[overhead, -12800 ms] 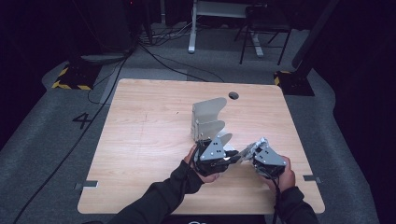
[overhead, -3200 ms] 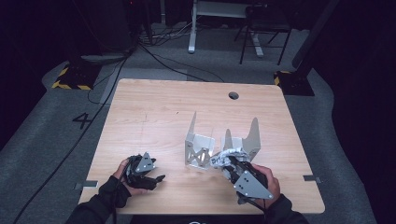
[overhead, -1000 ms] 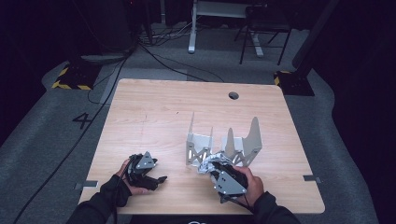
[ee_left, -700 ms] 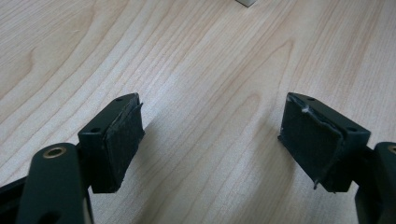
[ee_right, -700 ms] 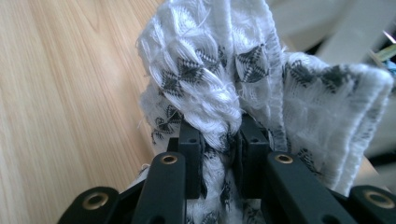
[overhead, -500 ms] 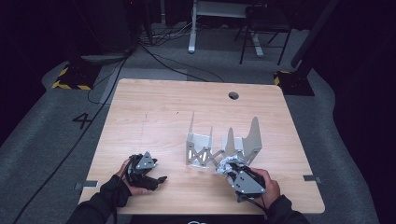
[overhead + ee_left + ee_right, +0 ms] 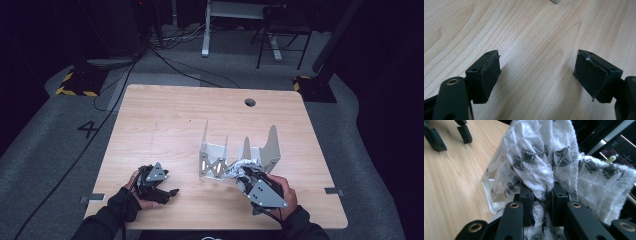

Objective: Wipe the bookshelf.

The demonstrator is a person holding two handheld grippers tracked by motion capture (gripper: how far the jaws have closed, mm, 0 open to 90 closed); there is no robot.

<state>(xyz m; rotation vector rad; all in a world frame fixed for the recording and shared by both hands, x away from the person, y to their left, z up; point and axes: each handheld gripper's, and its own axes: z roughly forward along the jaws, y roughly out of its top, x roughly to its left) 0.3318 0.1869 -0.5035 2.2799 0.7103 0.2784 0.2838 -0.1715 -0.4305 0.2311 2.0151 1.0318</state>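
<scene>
A white knitted cloth with a black pattern is pinched between the jaws of my right gripper, which is shut on it. In the high view the cloth is bunched at the front of a pale metal rack with upright plates, and the right gripper sits just in front of it. My left gripper rests low on the table's front left, well apart from the rack. Its jaws stand wide open over bare wood, with nothing between the pads.
The wooden table has a round cable hole at the back right. The rack's tall plates rise right of the cloth. A desk frame and a chair stand on the floor beyond the table.
My right gripper has shifted a little right and upward with the cloth still in its jaws. The left gripper has stayed where it was.
</scene>
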